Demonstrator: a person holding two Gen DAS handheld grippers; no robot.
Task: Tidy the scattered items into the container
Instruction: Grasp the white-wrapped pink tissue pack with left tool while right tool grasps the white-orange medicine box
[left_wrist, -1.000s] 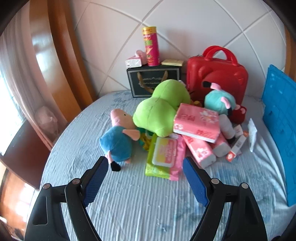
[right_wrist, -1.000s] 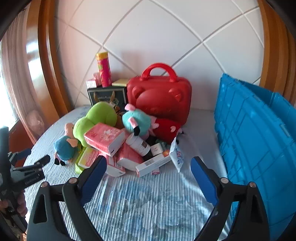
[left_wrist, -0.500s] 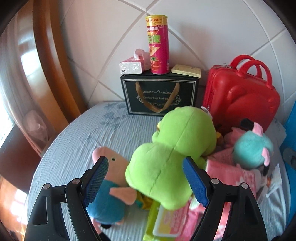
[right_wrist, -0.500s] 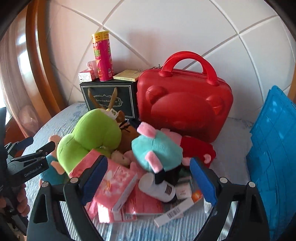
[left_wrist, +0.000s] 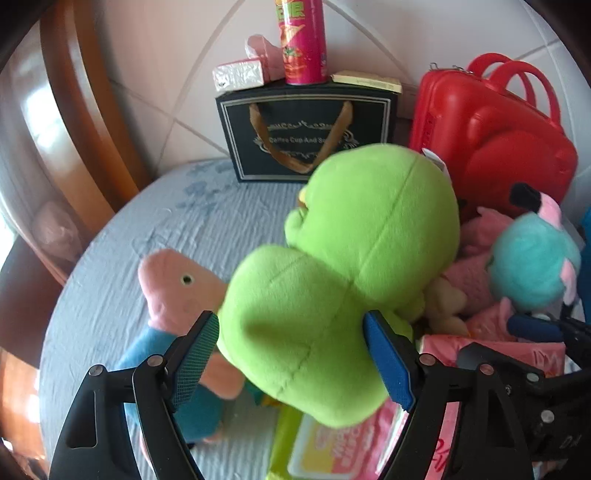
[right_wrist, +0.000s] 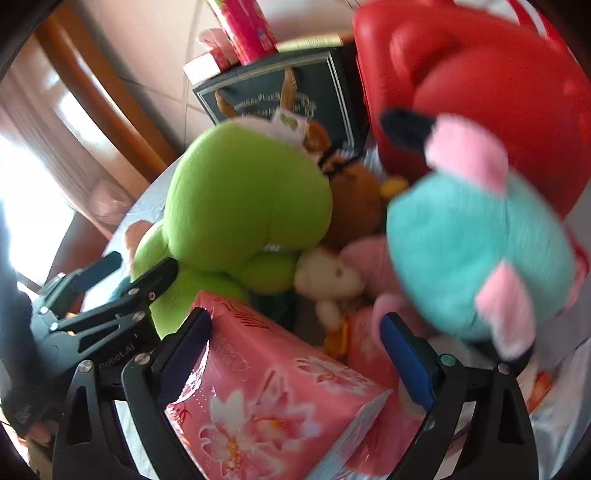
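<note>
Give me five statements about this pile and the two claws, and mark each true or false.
1. The green plush lies between the left claw's fingers. True.
2. A pink snack can stands on the dark gift box. True.
3. The right claw straddles the teal plush. False: a pink flowered tissue pack lies between its fingers; the teal plush sits beyond the fingertip on the right of that view.
4. The red case lies flat with its handles down. False: it stands upright, handles on top.
5. The pink-and-blue pig plush sits on top of the green plush. False: it lies on the bedsheet beside it.
</note>
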